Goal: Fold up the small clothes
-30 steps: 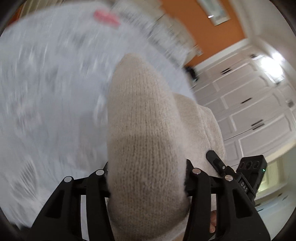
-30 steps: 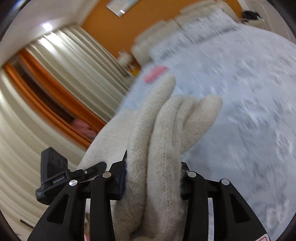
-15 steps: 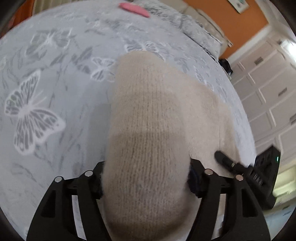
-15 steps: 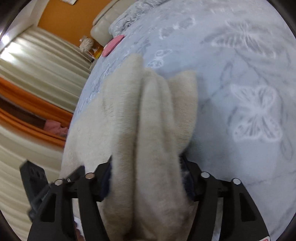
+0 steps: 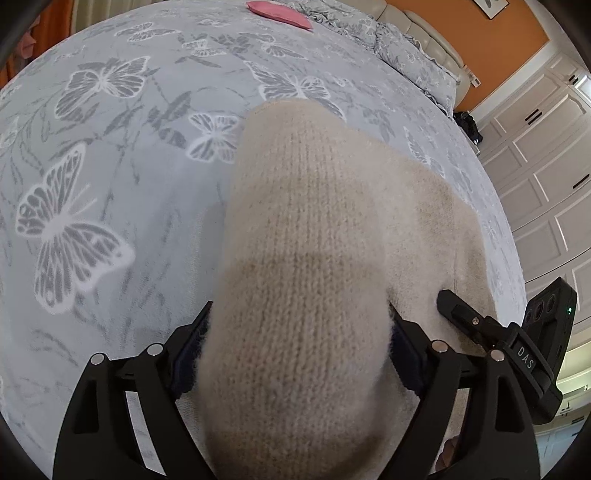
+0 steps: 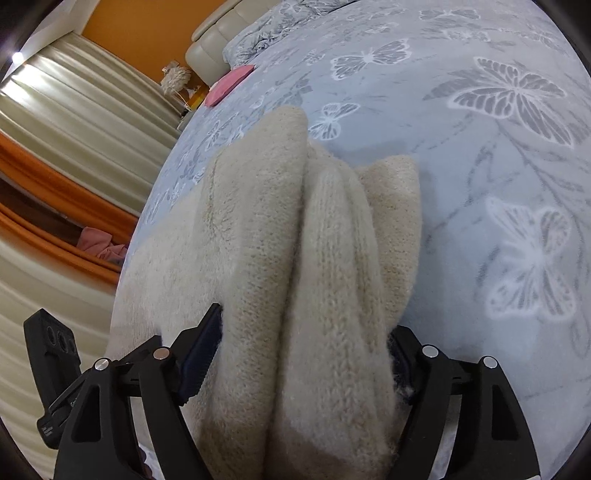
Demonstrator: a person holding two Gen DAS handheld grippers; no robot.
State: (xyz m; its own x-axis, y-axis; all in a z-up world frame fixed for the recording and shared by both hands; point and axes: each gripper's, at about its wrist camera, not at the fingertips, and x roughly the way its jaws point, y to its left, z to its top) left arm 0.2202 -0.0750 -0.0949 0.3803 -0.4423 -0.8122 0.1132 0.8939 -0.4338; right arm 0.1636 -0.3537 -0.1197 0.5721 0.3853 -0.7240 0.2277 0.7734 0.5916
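now both the left hand-held gripper and right hand-held gripper clench a cream sweater over the bed.

One cream knit garment, two tongs, one bed, one pink item at twelve o'clock.

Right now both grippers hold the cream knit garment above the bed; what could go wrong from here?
1. The right gripper pinches several bunched layers of the garment; on release the fold may come out uneven or creased.
2. The left gripper holds a thick rounded wad, so the soft knit could slip free.
3. The two grippers sit close together, so they might bump.
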